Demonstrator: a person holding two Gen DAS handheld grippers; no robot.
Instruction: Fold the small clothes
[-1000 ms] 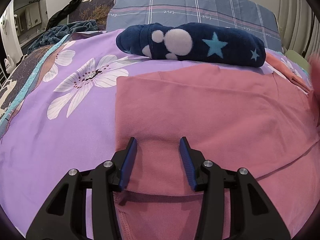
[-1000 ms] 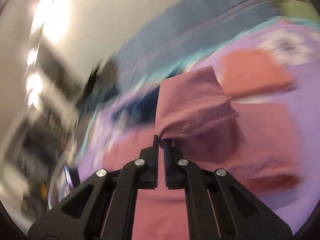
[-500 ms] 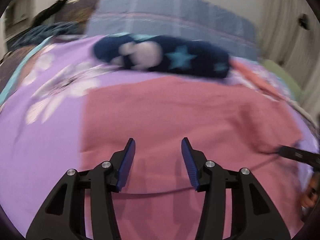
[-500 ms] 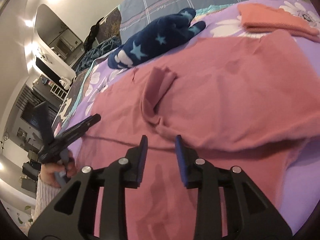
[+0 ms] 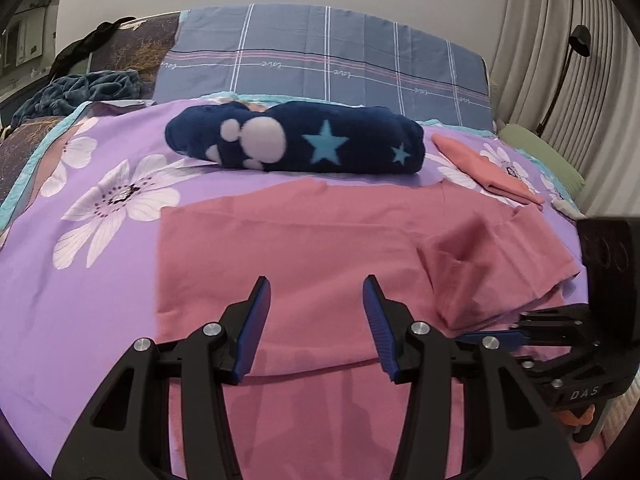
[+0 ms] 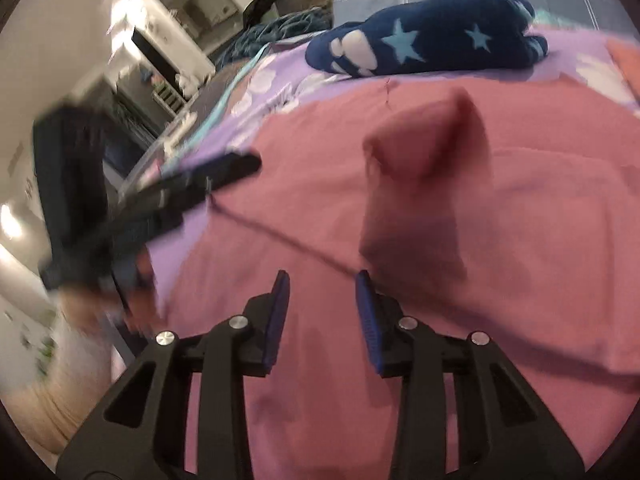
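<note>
We have the pink garment (image 5: 304,240) spread flat on the bed, directly under and ahead of both claws; its long axis runs side to side across the left wrist view, with a straight folded edge on the left and a rumpled, doubled-over flap (image 5: 472,264) on the right; in the right wrist view that same flap (image 6: 420,184) sits just ahead of the right gripper (image 6: 322,308), slightly right of its centre line.

Left gripper (image 5: 316,312): jaws roughly half apart, nothing between them, only cloth below; it hovers over the near middle of the garment. Right gripper: jaws opening, no cloth between the pads; it shows at the right edge of the left view, low beside the garment's near right corner.

The relation we judge decisive: the loose flap lies on the right half, so the right gripper is the nearer one for smoothing it or taking the next corner; the left gripper is the nearer to the tidy left edge. We judge the first fold laid and released.

Surface: purple floral bedsheet (image 5: 100,200), soft, likely to drag with the cloth. Beyond the garment, a navy star-patterned plush roll (image 5: 296,142) lies across the bed; an orange folded piece (image 5: 488,164) sits far right; a checked grey pillow (image 5: 320,60) behind. Room: pleated curtain (image 5: 536,40) on the right; the right view is blurred on its left.
</note>
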